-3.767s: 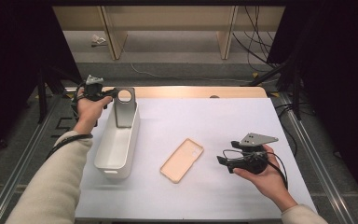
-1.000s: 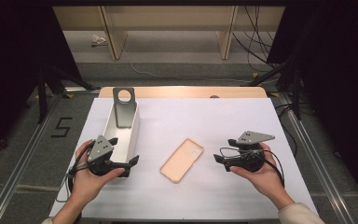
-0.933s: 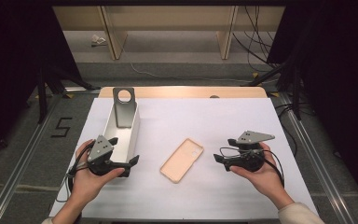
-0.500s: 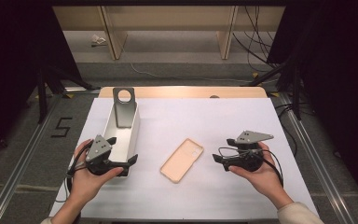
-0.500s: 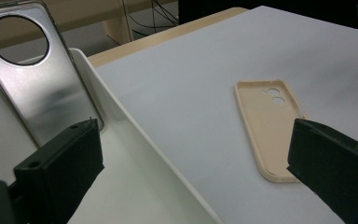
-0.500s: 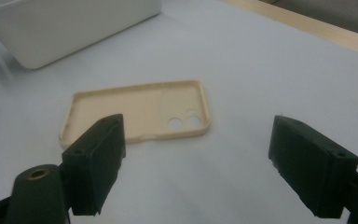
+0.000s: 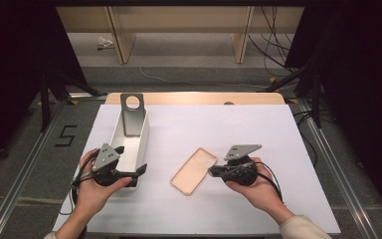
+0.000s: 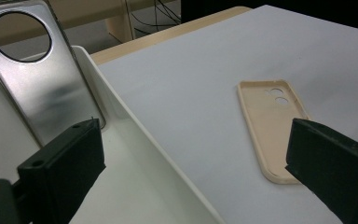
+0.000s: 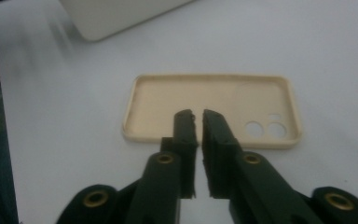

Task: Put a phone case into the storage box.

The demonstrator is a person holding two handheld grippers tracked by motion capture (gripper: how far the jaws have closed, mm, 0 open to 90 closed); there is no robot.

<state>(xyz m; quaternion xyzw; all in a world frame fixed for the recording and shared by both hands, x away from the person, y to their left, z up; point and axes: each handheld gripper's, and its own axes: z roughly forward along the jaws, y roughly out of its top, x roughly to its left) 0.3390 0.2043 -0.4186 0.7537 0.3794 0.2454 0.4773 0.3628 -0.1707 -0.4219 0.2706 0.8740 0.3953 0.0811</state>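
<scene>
R gripper: in person's right hand, near edge of table, jaws pointing left toward the phone case. Jaws have just been closing; now nearly together w/ a thin slit between pads, nothing held between them. In right gripper view tips sit over the case's near long rim; can't tell if touching.
L gripper: in left hand at near-left of table, jaws spread wide, empty. In left gripper view one jaw is over the tray's inside, the other over the mat by the case's near end.
Phone case: beige, lying flat & open side up on white mat, btw the two grippers, just left of R jaws, apart from tray. Two round camera holes at its far end; in right gripper view they show right of the tips.
White tray: long, rectangular, left part of mat, running near to far; L gripper at its near end.
Metal plate: grey, w/ round hole near top, leaning tilted inside tray's far end.
Table mat: white sheet covering the tabletop; wooden edge shows at far side.
Floor: grey, a "5" mark left of table; cables & wooden frame legs farther back.
</scene>
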